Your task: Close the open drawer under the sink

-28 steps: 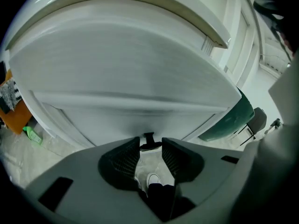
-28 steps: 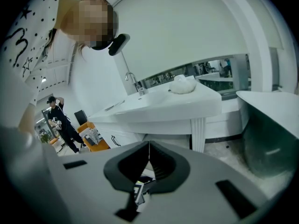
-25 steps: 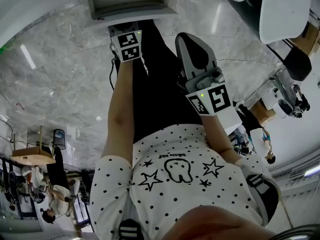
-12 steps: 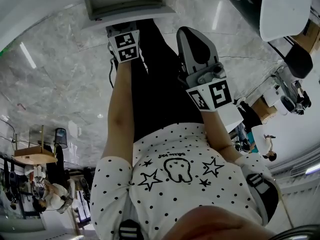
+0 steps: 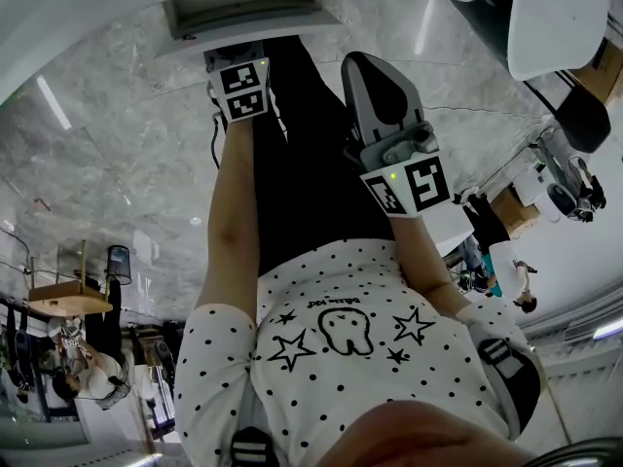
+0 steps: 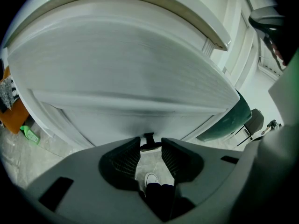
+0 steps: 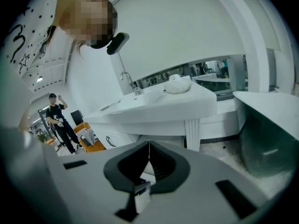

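Observation:
The white drawer (image 5: 243, 13) juts out from the cabinet at the top of the head view, just beyond my feet. In the left gripper view its pale front (image 6: 140, 78) fills the frame. My left gripper (image 6: 150, 144) (image 5: 237, 56) is right at it, jaws a narrow gap apart and closed on the small black drawer handle (image 6: 148, 139) between the tips. My right gripper (image 5: 365, 71) hangs beside my leg, away from the drawer. In its own view the right gripper (image 7: 149, 146) is shut with nothing in it and points at another white sink (image 7: 159, 104).
A dark green tub (image 6: 229, 120) (image 7: 271, 143) stands on the marble floor (image 5: 117, 163) to the right of the cabinet. An orange item (image 6: 11, 111) lies at the left. A person in black (image 7: 58, 120) stands far off. A tap (image 7: 128, 80) rises from the sink.
My left gripper has crept slightly up and left toward the drawer. The right gripper has shifted only a little.

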